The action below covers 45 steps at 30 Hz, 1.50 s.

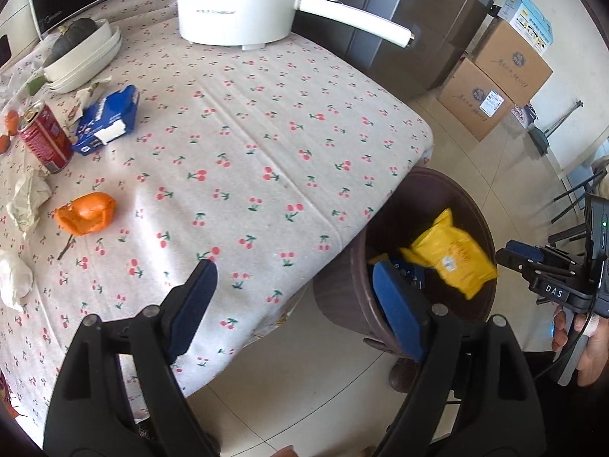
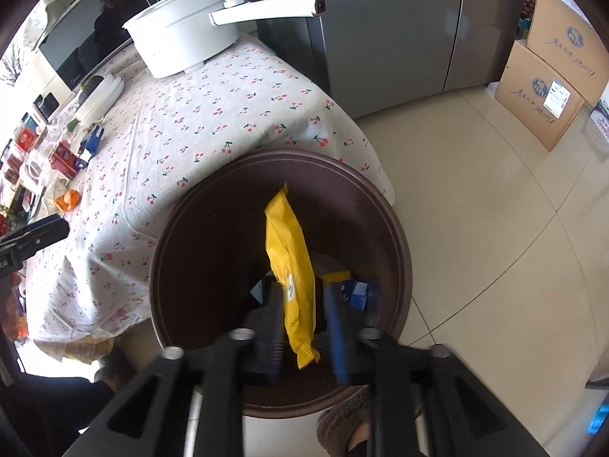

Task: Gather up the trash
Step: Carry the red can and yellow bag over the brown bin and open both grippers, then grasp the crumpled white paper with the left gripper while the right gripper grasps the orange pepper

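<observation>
A brown trash bin (image 1: 342, 297) (image 2: 403, 251) stands on the floor at the corner of the cherry-print table (image 1: 247, 133). A yellow snack packet (image 2: 293, 266) (image 1: 453, 255) hangs in the bin's mouth between the fingers of my right gripper (image 2: 304, 287) (image 1: 514, 257), whose jaws stand apart without pressing it. Blue and yellow wrappers lie at the bin's bottom. My left gripper (image 1: 293, 270) (image 2: 53, 228) is open and empty, straddling the table edge and the bin rim. On the table lie an orange peel (image 1: 85, 213) (image 2: 67, 200), crumpled tissues (image 1: 28, 198) and a red can (image 1: 45, 137).
A blue tissue pack (image 1: 108, 118), stacked white bowls holding a green squash (image 1: 82, 53) and a white long-handled pot (image 1: 243, 3) (image 2: 179, 38) sit on the table. A grey fridge (image 2: 380, 38) and cardboard boxes (image 1: 495, 76) stand behind. A slippered foot (image 2: 342, 430) is beside the bin.
</observation>
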Motion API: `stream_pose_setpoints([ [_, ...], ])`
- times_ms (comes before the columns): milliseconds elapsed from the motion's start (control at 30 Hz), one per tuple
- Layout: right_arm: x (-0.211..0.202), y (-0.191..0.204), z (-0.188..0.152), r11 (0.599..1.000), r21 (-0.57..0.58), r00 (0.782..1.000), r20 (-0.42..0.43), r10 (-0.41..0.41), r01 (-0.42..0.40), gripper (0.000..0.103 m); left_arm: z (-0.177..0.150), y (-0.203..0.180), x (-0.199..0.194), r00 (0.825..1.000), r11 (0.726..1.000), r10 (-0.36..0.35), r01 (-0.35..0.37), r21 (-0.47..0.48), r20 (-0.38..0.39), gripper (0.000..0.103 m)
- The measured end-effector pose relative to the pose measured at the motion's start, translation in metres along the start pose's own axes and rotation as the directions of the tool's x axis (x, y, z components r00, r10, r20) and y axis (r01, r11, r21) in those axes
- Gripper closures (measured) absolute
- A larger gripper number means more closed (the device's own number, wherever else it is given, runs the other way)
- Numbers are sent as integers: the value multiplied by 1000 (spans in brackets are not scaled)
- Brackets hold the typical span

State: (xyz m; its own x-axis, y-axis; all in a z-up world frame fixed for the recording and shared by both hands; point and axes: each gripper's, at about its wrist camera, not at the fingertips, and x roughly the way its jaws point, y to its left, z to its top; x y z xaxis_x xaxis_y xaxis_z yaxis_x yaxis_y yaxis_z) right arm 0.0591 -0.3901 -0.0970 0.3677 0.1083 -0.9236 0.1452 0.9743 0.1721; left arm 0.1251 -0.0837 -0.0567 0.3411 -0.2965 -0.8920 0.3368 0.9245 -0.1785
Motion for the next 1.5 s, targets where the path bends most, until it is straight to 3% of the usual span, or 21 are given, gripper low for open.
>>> stream_pose_setpoints([
  [33,-2,3,1,1000,8,1000,11,-6,6,38,-1,5,-3,1000,1000,4,-4,-7,5,19],
  [67,-4,6,2,1000,15,1000,27,-7,7,30,-1,9,-6,1000,1000,10,-10,-12,9,19],
  [467,-8,80,34,996,-90,998,66,19,-13,22,-15,81,-38,995,988,90,-83,-126,44,13],
  [900,0,179,60,974,-210,994,52,101,-88,16,-33,161,-63,987,942,150,-127,-310,53,6],
  [1133,21,216,70,970,-198,990,1,143,-140,16,-30,213,-74,978,894,202,-160,-418,56,5],
  [1333,42,230,84,975,-161,988,-32,150,-154,16,-22,248,-50,988,852,152,-133,-506,-3,5],
  [1500,55,235,97,981,-132,989,-41,139,-143,16,-8,276,-36,985,813,173,-140,-565,4,5],
])
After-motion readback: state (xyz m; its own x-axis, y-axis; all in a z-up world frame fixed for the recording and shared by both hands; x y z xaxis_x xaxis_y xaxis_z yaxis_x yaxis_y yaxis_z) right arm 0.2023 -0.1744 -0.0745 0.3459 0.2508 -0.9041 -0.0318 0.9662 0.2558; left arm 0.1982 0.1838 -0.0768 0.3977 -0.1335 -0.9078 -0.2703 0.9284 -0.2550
